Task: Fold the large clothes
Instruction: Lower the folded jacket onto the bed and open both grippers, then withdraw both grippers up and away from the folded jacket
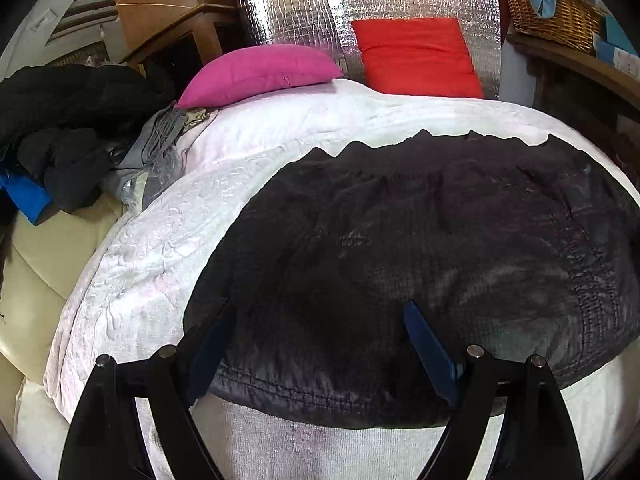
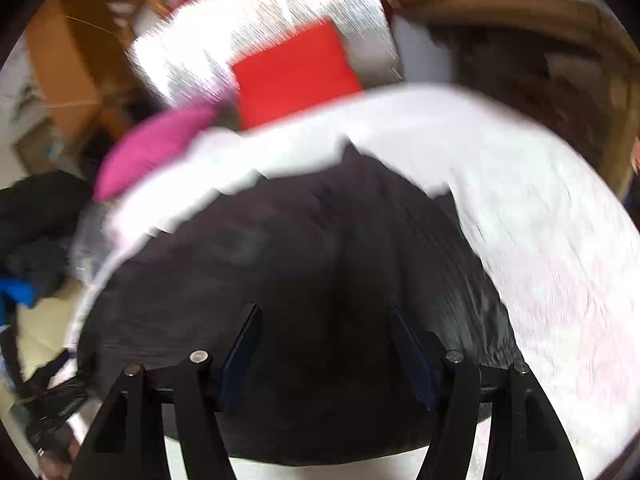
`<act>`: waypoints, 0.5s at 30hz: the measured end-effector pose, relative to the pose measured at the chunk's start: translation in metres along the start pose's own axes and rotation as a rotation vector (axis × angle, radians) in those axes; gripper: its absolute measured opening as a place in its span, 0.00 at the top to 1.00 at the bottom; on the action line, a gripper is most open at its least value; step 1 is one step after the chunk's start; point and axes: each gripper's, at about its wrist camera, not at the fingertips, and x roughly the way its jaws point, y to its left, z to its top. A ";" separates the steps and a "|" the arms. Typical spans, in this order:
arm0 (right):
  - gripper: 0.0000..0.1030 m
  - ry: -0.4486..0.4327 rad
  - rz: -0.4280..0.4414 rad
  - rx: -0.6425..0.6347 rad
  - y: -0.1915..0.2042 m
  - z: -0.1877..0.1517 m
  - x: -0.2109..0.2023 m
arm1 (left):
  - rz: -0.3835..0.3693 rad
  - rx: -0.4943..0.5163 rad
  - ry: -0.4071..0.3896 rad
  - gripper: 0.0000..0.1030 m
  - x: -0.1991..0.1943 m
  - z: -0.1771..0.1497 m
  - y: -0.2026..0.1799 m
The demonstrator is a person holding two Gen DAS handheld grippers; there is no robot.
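hovering with left gripper and right gripper both released just above the black garment, flat on the bed ready for folding.

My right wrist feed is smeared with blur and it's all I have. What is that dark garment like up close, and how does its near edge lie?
Observer: In the left wrist view the black garment is quilted, and its stitched near hem lies flat on the white bedspread.
Operator: Is the left gripper on it yet?
Observer: No. The left gripper is open over the hem, with its fingers clear of the fabric.
Operator: What's the dark mass on my left edge?
Observer: A pile of dark clothes beside the bedspread, with something blue under it.
Operator: Anything beyond the red cushion?
Observer: A wicker basket on a shelf to the right of the red cushion.
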 end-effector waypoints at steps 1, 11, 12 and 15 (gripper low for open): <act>0.33 0.006 -0.011 -0.010 0.003 0.000 0.003 | 0.000 -0.002 0.002 0.16 0.001 0.000 0.000; 0.31 -0.139 0.025 -0.030 0.002 -0.018 -0.048 | 0.021 -0.027 0.006 0.16 -0.007 -0.001 0.006; 0.31 -0.158 0.016 -0.033 0.001 -0.020 -0.056 | 0.029 -0.030 -0.001 0.16 -0.011 -0.002 0.007; 0.27 -0.202 -0.002 -0.031 0.004 -0.035 -0.088 | 0.042 -0.065 -0.026 0.16 -0.041 -0.005 0.012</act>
